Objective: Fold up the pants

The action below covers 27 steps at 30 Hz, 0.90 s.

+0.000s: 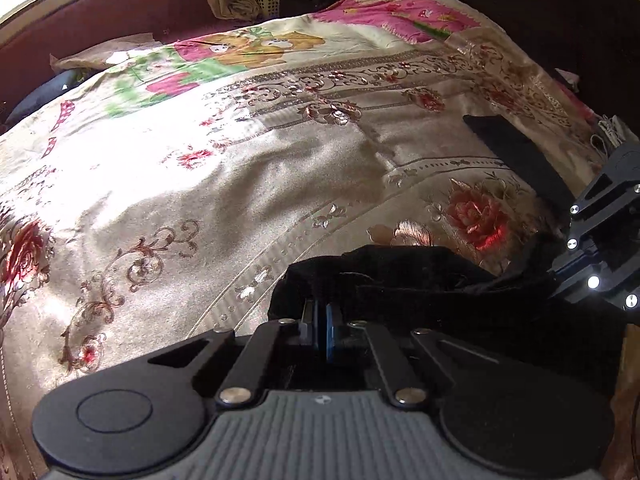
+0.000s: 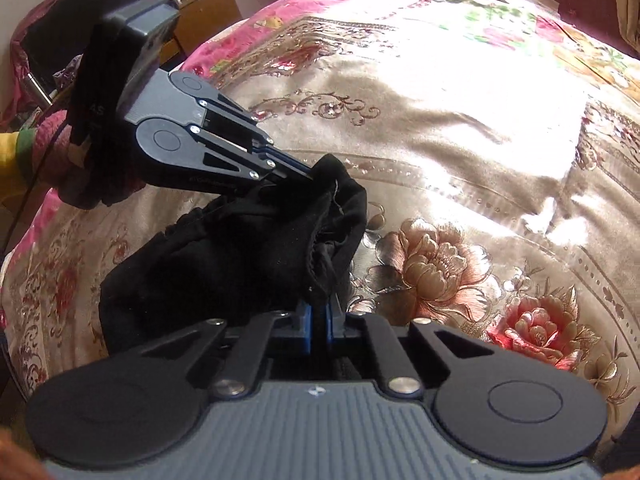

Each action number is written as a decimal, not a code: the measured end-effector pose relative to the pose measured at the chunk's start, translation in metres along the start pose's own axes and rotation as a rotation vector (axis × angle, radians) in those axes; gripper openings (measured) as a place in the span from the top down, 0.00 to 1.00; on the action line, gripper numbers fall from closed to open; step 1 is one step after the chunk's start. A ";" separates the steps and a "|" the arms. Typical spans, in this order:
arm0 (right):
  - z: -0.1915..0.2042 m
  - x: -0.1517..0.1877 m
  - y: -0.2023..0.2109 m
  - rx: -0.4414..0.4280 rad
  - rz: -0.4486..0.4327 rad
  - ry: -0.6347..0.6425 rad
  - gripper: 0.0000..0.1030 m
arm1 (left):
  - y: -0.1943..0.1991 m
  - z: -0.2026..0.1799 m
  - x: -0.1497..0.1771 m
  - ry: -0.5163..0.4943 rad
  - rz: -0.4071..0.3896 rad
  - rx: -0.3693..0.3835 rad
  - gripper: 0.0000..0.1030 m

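Your left gripper has its blue pads pressed together on a fold of the black pants; the cloth bunches up right at the tips and hides them. Your right gripper is pinching the pants too; its blue pads sit close together with a thin edge of black cloth and a dark cord caught between them.

The pants are a dark, crumpled heap on the bed cover, near the edge closest to you; they are held between your two grippers. In the right wrist view the left gripper comes in from the upper left and bites the top of the heap, where the cloth stands up in a loose loop; the rest of the pants sags down to the left onto the cover. In the left wrist view the right gripper shows at the right edge, just beside the black cloth; its tips are hidden there, so in that view you cannot tell how they stand.

The bed cover is shiny gold with red and pink flowers and curly swirls; bright sun falls across the middle of it. Further back lies a blanket with pink and green shapes; behind that is a dark red bed head. A wooden stand is beside the bed in the right wrist view.
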State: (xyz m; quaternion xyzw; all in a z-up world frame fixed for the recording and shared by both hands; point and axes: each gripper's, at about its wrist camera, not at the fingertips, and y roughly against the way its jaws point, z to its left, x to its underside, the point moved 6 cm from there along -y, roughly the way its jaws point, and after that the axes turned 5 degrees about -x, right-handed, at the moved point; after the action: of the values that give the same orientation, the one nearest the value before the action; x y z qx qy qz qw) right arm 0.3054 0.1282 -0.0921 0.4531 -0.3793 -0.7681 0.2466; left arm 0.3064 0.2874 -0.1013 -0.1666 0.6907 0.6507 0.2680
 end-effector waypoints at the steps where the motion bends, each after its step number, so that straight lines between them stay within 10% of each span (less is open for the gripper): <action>1: 0.008 -0.003 0.006 -0.009 -0.012 0.011 0.93 | 0.012 0.004 0.000 0.018 -0.018 -0.007 0.82; 9: 0.115 0.008 0.029 -0.140 -0.042 0.212 0.99 | 0.126 0.009 0.074 0.185 -0.079 -0.074 0.82; 19: 0.179 0.102 -0.044 -0.170 0.168 0.345 0.98 | 0.118 -0.035 0.220 0.353 0.137 -0.131 0.81; 23: 0.168 0.093 -0.045 -0.043 0.078 0.435 0.91 | 0.124 -0.029 0.205 0.324 0.045 -0.185 0.71; 27: 0.172 0.092 -0.073 0.041 0.034 0.590 0.58 | 0.115 -0.034 0.190 0.164 0.034 -0.214 0.46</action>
State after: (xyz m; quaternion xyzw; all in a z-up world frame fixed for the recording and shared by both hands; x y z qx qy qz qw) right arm 0.1084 0.1666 -0.1457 0.6552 -0.3145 -0.5911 0.3499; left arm 0.0822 0.2877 -0.1191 -0.2350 0.6398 0.7092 0.1801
